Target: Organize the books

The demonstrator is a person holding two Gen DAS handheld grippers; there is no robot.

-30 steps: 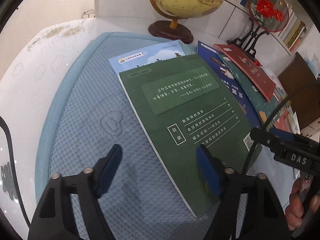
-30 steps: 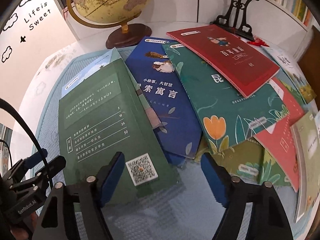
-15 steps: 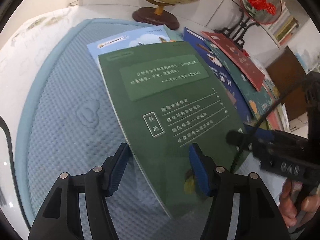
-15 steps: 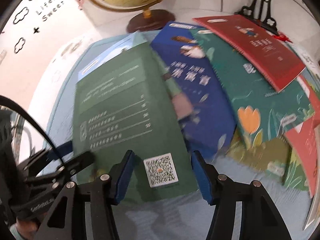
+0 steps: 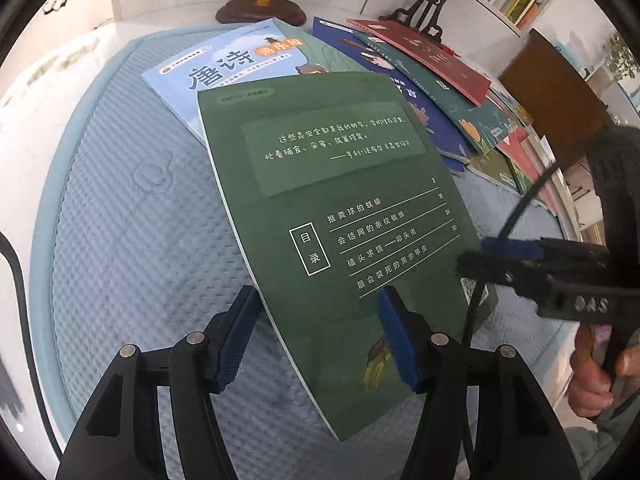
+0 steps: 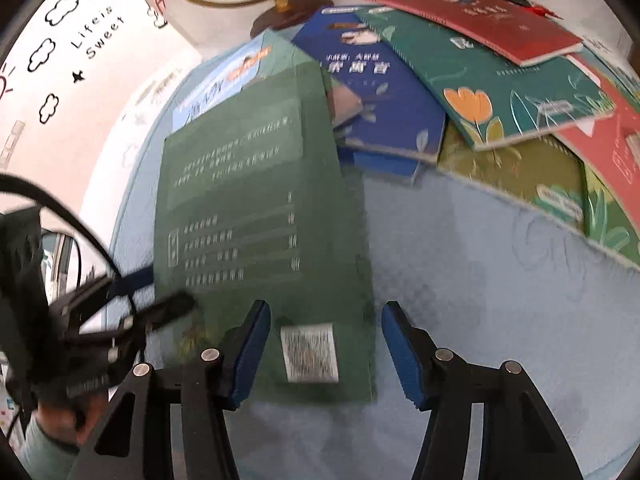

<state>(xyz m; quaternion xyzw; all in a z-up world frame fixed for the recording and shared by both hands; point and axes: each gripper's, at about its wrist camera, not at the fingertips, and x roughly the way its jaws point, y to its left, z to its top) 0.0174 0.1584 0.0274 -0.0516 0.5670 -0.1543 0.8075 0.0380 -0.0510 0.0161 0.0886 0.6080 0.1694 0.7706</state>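
Plainly, green book (image 5: 340,216) — back cover up, bowed.

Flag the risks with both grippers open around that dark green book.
1. Both the left gripper and right gripper straddle the dark green book open; it may slide on the blue mat.
2. It overlaps the light blue book, which could drag along.

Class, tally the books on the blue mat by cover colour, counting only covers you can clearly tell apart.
Dark green book: 1
Light blue book: 1
Navy book: 1
Teal book: 1
Red books: 2
Olive book: 1
Total: 7; buried ones at the right edge are uncountable.
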